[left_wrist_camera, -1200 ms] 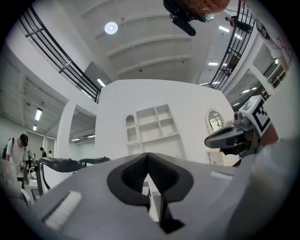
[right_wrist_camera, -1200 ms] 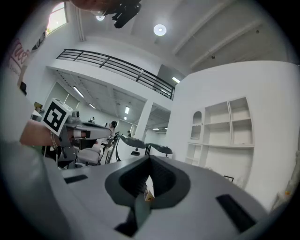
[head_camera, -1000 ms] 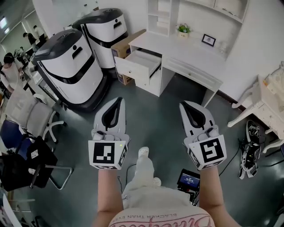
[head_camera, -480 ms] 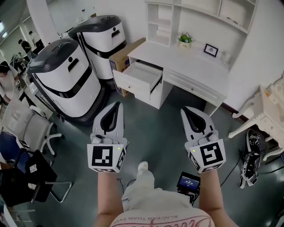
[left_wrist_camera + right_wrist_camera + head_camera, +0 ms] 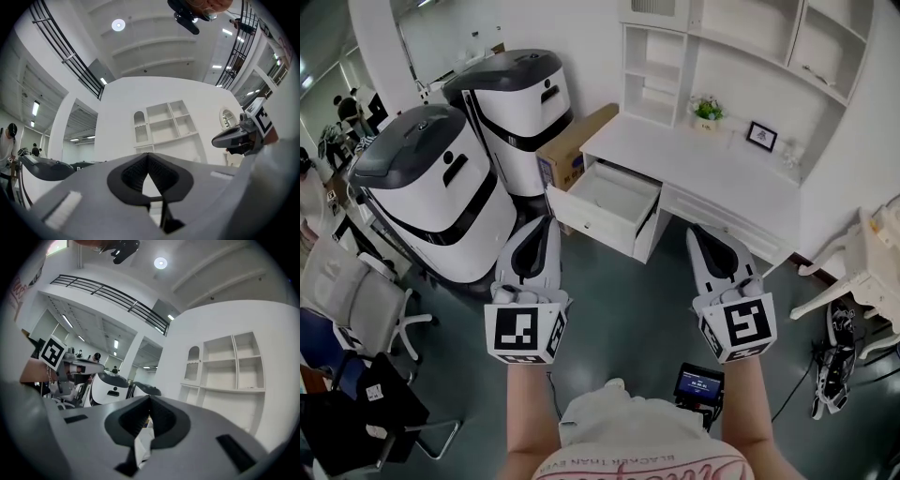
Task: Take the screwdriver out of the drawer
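Fingers (image 5: 134,172) of the left gripper (image 5: 148,155) pressed pad to pad, nothing between. Same on the right gripper (image 5: 150,400): closed and empty.

Screwdriver not to be made out, either too small to see or hidden inside the open drawer (image 5: 591,221). Drawer inside pale and seemingly bare from the head view. No telling the screwdriver's heading or long axis yet. Probably flat on the drawer bottom, but only a guess.

Drawer pulled out from the left end of the white desk (image 5: 712,157), front panel facing near and left, mouth open upward. Far of both grippers and lower than them. Between the two in the head view, somewhat closer to the left gripper (image 5: 546,227) than to the right gripper (image 5: 699,234). Both held about level, side by side, aimed straight ahead, not down into the drawer.

Left to do, by this reading:
- close the gap to the drawer
- tip one gripper down over the drawer rim
- spread its fingers
- line them across the handle once the screwdriver is seen

Left the handier by place.

Around the desk:
- shelves (image 5: 661,70) above
- small potted plant (image 5: 707,109) and picture frame (image 5: 760,136) on top
- cardboard box (image 5: 572,145) just left of the drawer
- two large white machines (image 5: 431,192) with dark lids further left
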Tool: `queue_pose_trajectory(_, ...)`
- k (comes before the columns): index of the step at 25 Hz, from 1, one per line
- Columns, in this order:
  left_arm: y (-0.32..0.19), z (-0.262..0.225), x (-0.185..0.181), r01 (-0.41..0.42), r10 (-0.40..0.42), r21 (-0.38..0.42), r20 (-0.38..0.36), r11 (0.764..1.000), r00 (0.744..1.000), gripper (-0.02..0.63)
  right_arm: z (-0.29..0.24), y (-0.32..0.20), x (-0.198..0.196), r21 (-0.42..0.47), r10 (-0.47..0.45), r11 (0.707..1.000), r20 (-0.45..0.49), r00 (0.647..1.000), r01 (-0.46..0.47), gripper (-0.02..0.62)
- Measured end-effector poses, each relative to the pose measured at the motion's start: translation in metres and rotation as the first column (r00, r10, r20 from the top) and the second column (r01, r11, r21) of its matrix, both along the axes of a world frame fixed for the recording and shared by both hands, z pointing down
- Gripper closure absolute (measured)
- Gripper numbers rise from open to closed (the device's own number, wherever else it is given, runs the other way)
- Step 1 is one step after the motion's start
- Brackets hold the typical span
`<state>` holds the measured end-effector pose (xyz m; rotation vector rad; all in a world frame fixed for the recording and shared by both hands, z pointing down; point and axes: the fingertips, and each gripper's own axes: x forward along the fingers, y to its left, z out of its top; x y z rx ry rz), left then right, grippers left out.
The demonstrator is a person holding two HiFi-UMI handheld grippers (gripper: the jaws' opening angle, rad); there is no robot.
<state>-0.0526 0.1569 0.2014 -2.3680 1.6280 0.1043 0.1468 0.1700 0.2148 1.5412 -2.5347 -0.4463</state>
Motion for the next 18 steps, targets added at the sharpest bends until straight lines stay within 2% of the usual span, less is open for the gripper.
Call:
queue_pose_trajectory(9, -0.054, 0.018, -0.024, 0.013, -0.013, -0.031, -0.012, 0.999, 1.0, 0.603, 0.007, -0.066, -0.017, -0.029, 0.008, 1.0, 0.0, 1.0, -0.008, 0.589)
queue_pose_trajectory(18, -0.101, 0.035, -0.034, 0.045, -0.046, -0.059, -0.009, 0.997, 0.999, 0.603, 0.027, -0.12, -0.027, -0.062, -0.025, 0.998, 0.015, 1.0, 0.026, 0.589)
